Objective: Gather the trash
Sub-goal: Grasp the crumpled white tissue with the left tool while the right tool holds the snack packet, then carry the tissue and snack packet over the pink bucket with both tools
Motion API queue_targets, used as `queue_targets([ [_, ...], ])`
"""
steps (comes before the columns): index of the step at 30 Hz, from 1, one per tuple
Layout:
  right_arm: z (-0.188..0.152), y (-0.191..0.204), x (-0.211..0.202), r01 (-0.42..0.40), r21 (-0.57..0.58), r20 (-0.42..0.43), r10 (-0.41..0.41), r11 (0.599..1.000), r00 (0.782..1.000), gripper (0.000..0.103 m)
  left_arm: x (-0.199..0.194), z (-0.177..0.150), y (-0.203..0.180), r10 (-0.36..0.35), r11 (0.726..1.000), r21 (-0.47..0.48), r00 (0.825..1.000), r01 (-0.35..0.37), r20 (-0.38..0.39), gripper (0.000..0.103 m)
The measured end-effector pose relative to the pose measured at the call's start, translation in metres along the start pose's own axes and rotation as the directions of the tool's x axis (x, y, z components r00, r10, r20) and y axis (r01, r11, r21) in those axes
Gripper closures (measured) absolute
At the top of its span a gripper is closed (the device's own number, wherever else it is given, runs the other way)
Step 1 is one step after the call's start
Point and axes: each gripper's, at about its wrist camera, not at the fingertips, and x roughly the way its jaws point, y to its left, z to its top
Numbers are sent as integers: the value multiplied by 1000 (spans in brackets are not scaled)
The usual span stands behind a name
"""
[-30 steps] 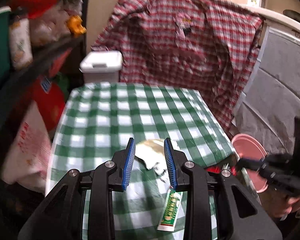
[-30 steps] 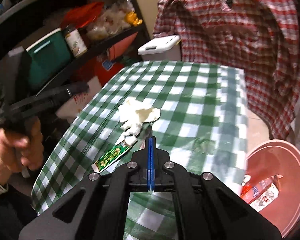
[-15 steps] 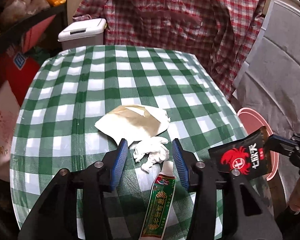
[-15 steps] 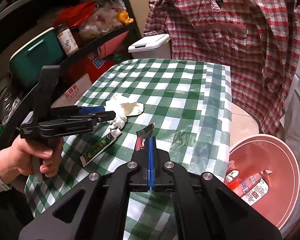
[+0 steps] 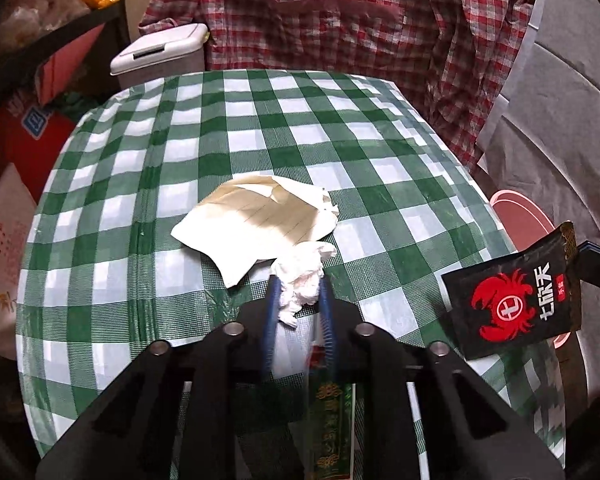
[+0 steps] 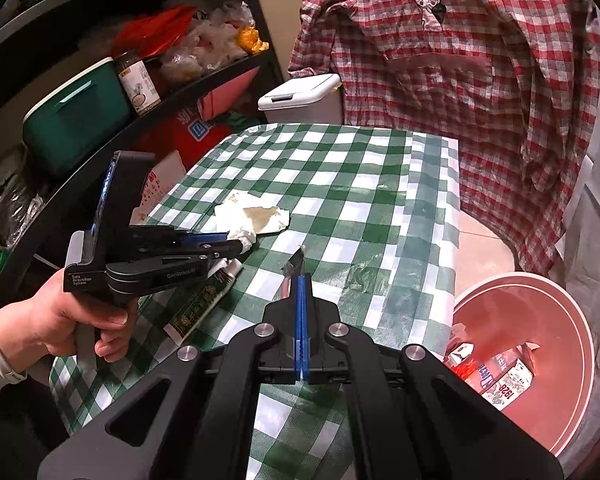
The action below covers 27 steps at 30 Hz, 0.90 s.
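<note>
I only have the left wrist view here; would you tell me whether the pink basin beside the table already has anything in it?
Observer: Yes. The right wrist view shows the pink basin holding a drink carton and some other packaging.
Operator: Thank you. Is the black packet gripped securely?
Observer: The right claw has its blue pads fully together, pinching the packet, which shows edge-on.
Operator: And how does my left claw look from the side?
Observer: It has just been closing. Its tips sit low by the tablecloth with the crumpled tissue bunched between them.
</note>
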Motion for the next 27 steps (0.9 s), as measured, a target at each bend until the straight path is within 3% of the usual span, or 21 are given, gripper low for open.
queue_targets([
  [12,6,6,-26,20,5,65,-20,1000,998,103,-49,1,10,31,998,-50,995,-26,99,85],
  [27,16,17,-60,141,-20,171,-136,990,976,103,-118,-1,-12,66,995,-93,965,-44,255,85],
])
